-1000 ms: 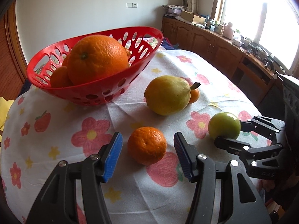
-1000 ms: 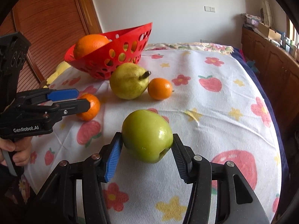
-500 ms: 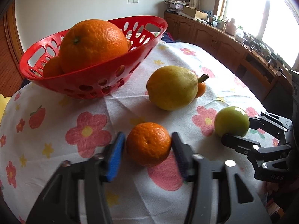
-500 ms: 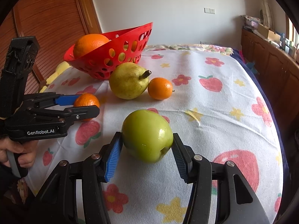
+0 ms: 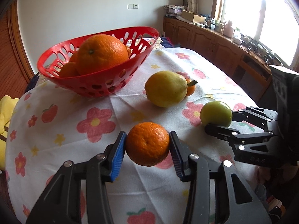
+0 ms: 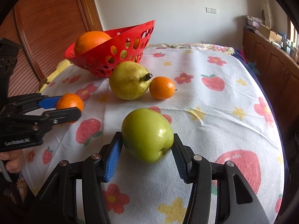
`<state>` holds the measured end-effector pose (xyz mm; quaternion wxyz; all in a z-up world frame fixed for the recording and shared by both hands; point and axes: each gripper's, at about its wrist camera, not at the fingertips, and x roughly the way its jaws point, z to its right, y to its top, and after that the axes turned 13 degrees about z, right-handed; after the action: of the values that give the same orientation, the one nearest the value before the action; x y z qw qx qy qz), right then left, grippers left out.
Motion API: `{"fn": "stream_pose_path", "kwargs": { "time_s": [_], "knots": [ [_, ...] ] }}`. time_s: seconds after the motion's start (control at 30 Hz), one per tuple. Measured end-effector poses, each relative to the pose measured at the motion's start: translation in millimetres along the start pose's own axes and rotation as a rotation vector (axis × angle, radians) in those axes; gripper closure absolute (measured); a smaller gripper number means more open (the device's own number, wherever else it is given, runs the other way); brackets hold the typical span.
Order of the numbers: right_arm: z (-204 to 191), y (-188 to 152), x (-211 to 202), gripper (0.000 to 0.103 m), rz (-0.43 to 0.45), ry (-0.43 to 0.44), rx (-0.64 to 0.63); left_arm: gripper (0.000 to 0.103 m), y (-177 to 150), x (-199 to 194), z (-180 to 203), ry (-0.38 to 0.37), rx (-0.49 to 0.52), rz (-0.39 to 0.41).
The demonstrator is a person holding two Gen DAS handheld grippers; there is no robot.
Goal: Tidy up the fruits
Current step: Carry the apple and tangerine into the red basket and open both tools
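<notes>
We see a small round orange mandarin [image 5: 147, 143], a shiny green apple [image 6: 147, 135] and a yellow pear [image 6: 129, 83] before the perforated red plastic basket [image 5: 93, 84].

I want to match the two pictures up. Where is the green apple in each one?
Left wrist view: the green apple is at the right, in the right hand-held gripper.
Right wrist view: the green apple is at bottom centre, between the blue pads.
Shared landmark: the red basket behind the pear.

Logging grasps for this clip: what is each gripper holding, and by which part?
Left gripper clamps the tangerine across its sides; right gripper clamps the green apple across its sides.
</notes>
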<state>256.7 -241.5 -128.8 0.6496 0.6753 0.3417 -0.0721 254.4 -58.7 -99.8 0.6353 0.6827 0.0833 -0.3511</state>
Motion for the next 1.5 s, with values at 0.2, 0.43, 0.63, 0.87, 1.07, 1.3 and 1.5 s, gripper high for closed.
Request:
{"fn": "stream_pose_path", "kwargs": {
  "time_s": [0.2, 0.43, 0.63, 0.87, 1.07, 1.3, 1.5],
  "knots": [
    [-1, 0, 1, 0.050, 0.001, 0.000, 0.002, 0.059, 3, -15, -5, 0.022, 0.000, 0.029],
    [1, -1, -1, 0.050, 0.000, 0.007, 0.012, 0.059, 4, -24, -5, 0.030, -0.007, 0.048],
    [0, 0, -1, 0.050, -0.006, 0.007, 0.007, 0.059, 2, -33, -4, 0.032, -0.006, 0.061],
    [2, 10, -11, 0.050, 0.012, 0.012, 0.009, 0.059, 10, -43, -11, 0.043, -0.014, 0.089],
    [-5, 42, -26, 0.050, 0.065, 0.026, -0.046, 0.059, 33, -52, -26, 0.057, -0.025, 0.141],
    [-17, 84, -28, 0.050, 0.111, 0.055, -0.111, 0.059, 66, -57, -47, 0.071, -0.021, 0.204],
    [-27, 117, -10, 0.050, 0.133, 0.089, -0.150, 0.058, 94, -51, -71, 0.093, -0.025, 0.246]
  ]
}}
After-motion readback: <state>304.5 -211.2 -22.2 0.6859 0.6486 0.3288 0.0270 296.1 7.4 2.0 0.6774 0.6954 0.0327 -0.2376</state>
